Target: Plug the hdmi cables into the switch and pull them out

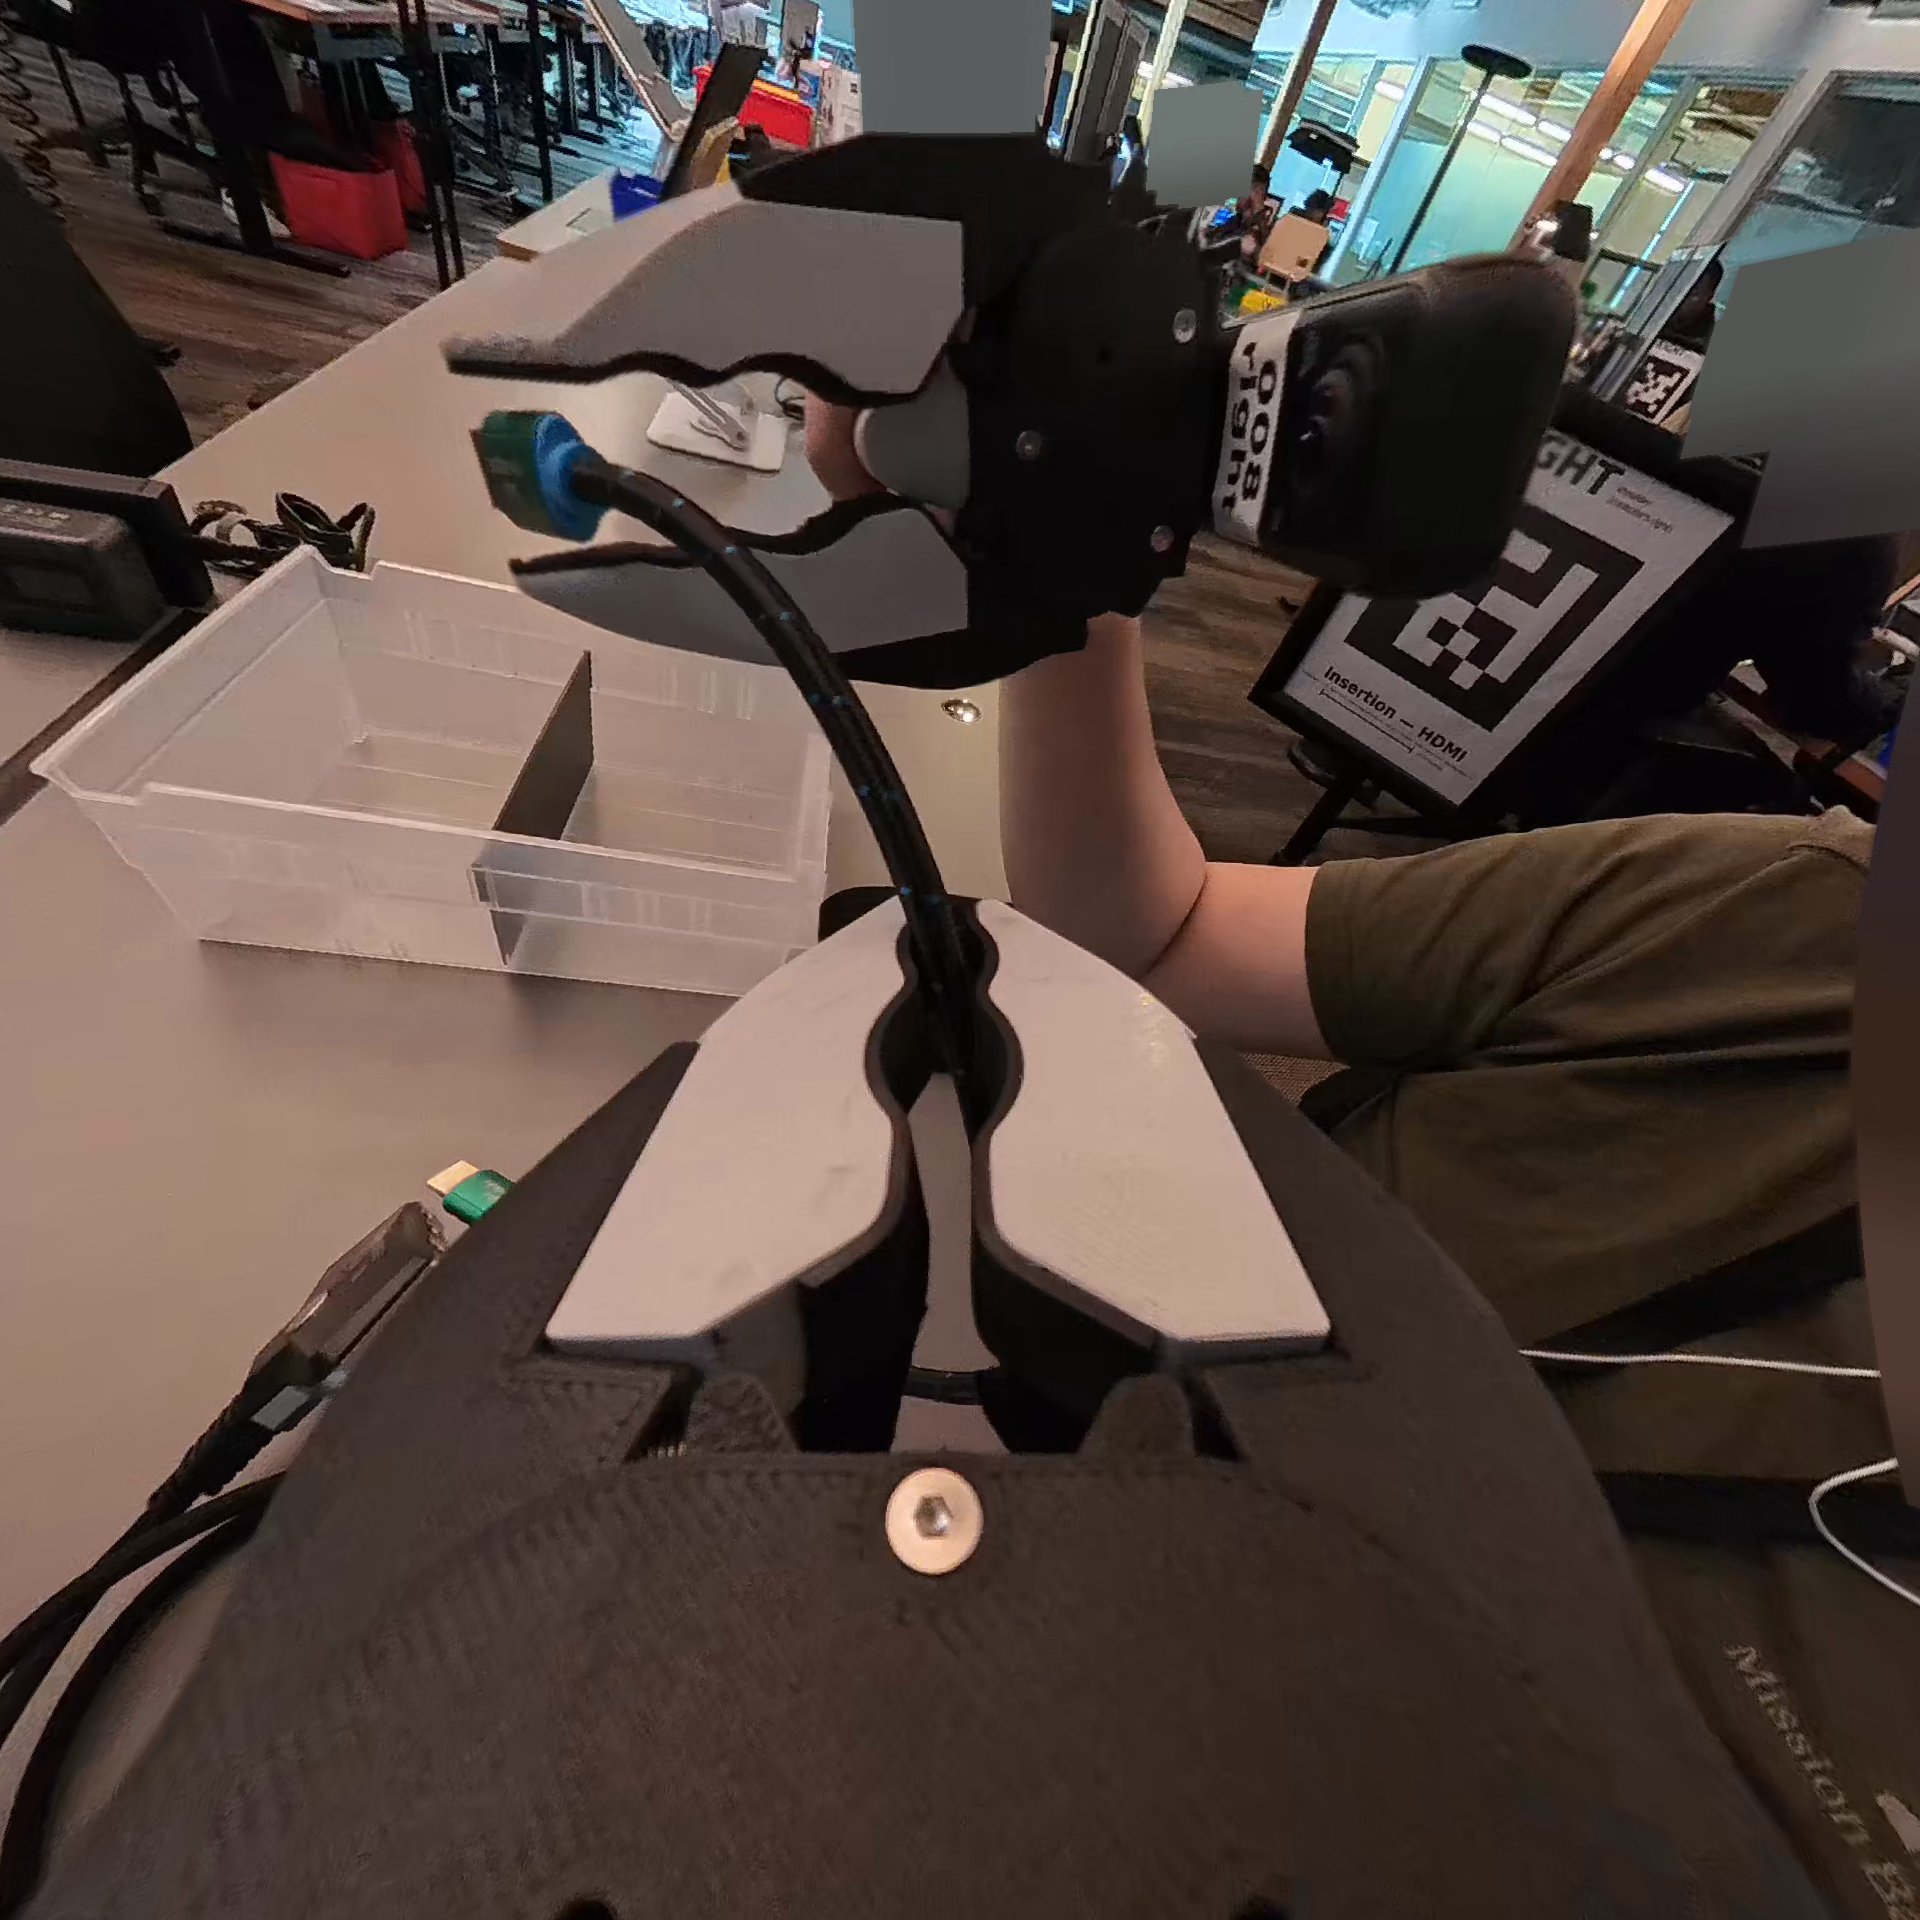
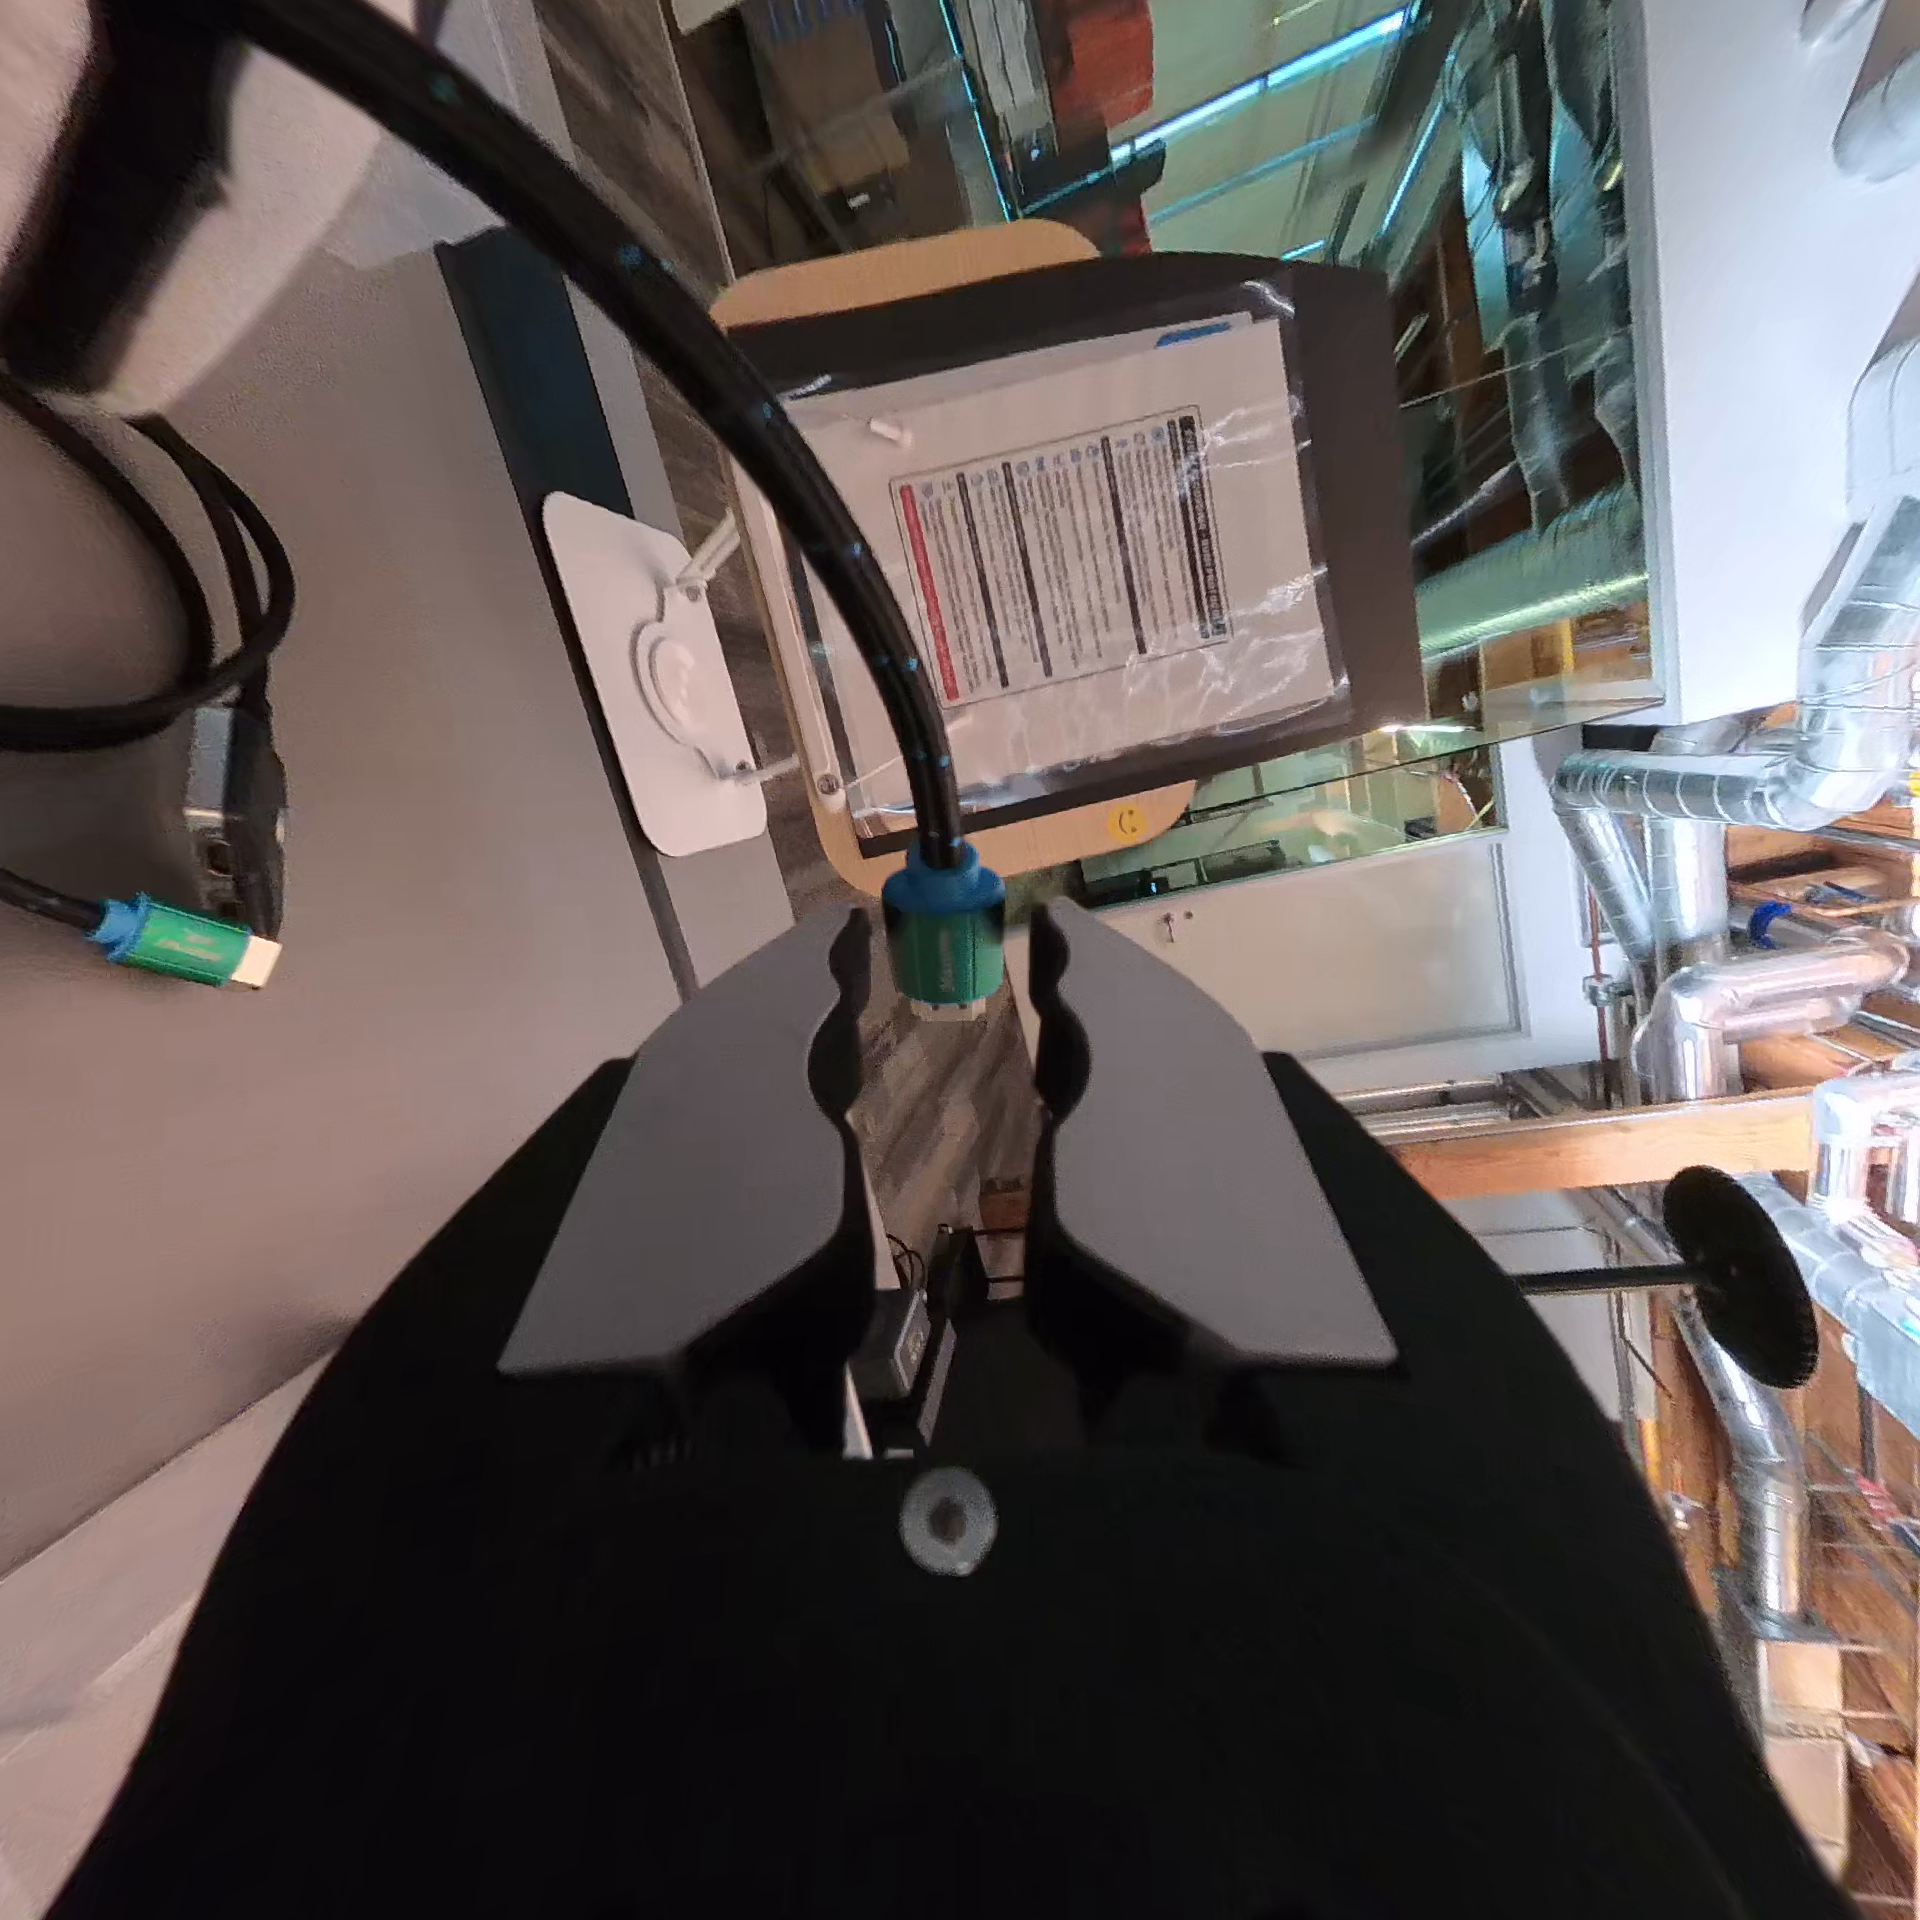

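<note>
From the left wrist view, my left gripper [image 1: 945, 935] is clenched on the black braided cable [image 1: 831, 717]; the cable runs up from between its tips and arches forward to a green plug [image 1: 525, 473] with a blue collar; that plug sits in the gap of my right gripper [image 1: 483, 462], whose jaws stand apart above and below it without touching; a clear plastic bin [image 1: 436, 769] with a dark divider lies ahead to the left on the grey table [image 1: 208, 1091]; a second green plug [image 1: 473, 1190] and a dark switch box [image 1: 353, 1288] lie just left of my fingers; the white band on the right gripper and the board [image 1: 1496, 644] with a square code behind it carry writing.

From the right wrist view, the jaws are released; the green plug [image 2: 945, 951] hangs between the fingertips, metal end toward me; far left lie the other green plug [image 2: 187, 940] and the switch box [image 2: 234, 810]; a printed sheet [image 2: 1091, 561] in plastic stands ahead.
</note>
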